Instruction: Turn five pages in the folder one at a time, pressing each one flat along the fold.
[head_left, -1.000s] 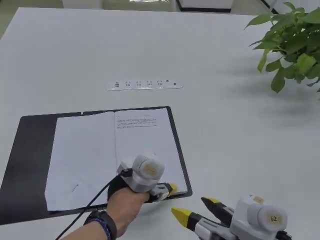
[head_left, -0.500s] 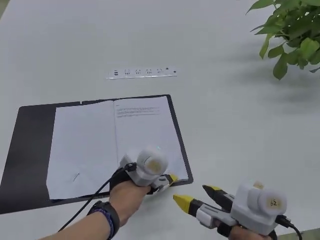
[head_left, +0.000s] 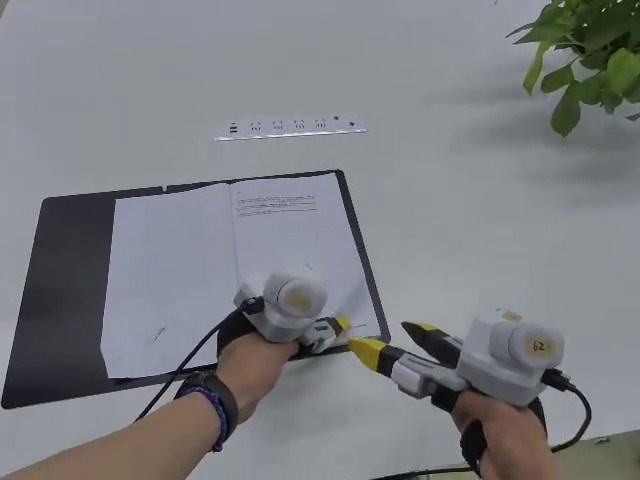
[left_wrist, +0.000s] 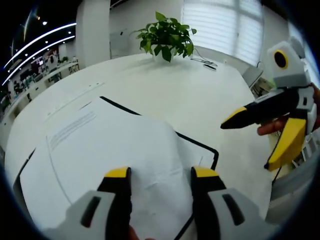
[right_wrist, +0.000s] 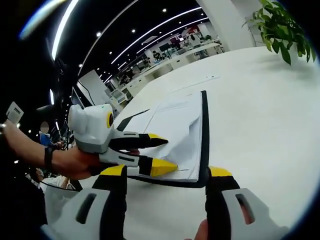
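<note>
Directly beneath left tongs (head_left: 338, 328) lies the folder (head_left: 62, 290).

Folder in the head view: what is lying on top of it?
White pages lie on the open black folder, the right one printed at its top. The left gripper sits over that page's lower corner, hiding the paper beneath it.

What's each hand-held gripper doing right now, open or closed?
Left hand-held gripper: open, jaws apart over the page.
Right hand-held gripper: open, holding nothing.

Office (desk rows (right_wrist: 175, 52), strip lights (left_wrist: 45, 37))
</note>
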